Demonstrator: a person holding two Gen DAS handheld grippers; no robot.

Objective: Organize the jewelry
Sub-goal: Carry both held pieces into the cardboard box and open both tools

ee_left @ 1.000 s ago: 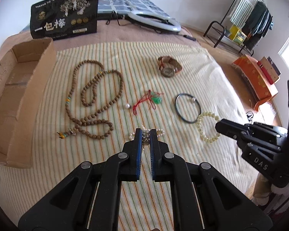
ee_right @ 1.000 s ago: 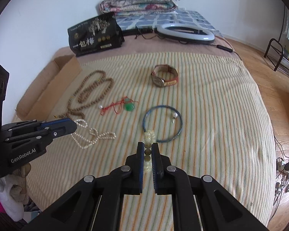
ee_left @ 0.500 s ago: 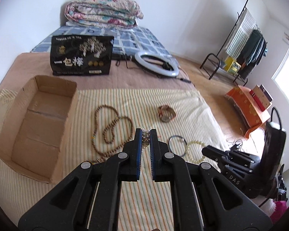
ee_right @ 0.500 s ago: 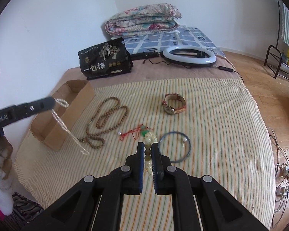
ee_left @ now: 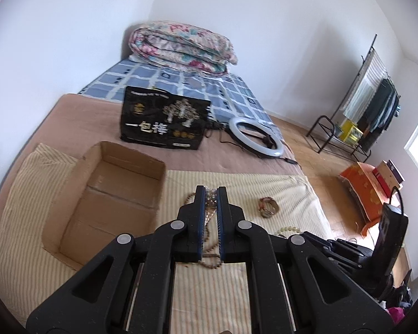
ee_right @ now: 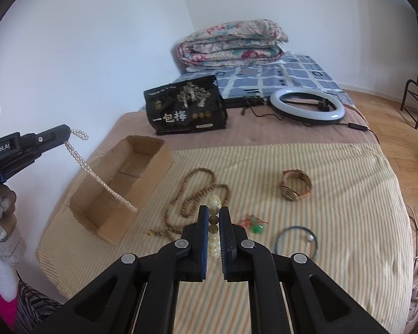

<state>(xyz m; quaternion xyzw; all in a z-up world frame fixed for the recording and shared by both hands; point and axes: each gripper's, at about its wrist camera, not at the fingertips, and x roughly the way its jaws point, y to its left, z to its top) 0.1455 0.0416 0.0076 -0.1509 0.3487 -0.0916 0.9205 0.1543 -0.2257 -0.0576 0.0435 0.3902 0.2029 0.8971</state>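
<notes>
Lifting two strings of beads up off the bed, both higher than a moment ago.

The left gripper [ee_left: 209, 194] is clamped on the white pearl necklace [ee_right: 97, 175], which now dangles over the open brown cardboard box [ee_right: 142, 153] and can drop in soon. The right gripper [ee_right: 214, 217] is clamped on the pale green bead bracelet [ee_right: 214, 203], above the long brown wooden bead necklace [ee_right: 197, 192]. The box walls stand up, so the pearls must clear the rim; the striped yellow blanket [ee_right: 348, 208] has open room.
</notes>
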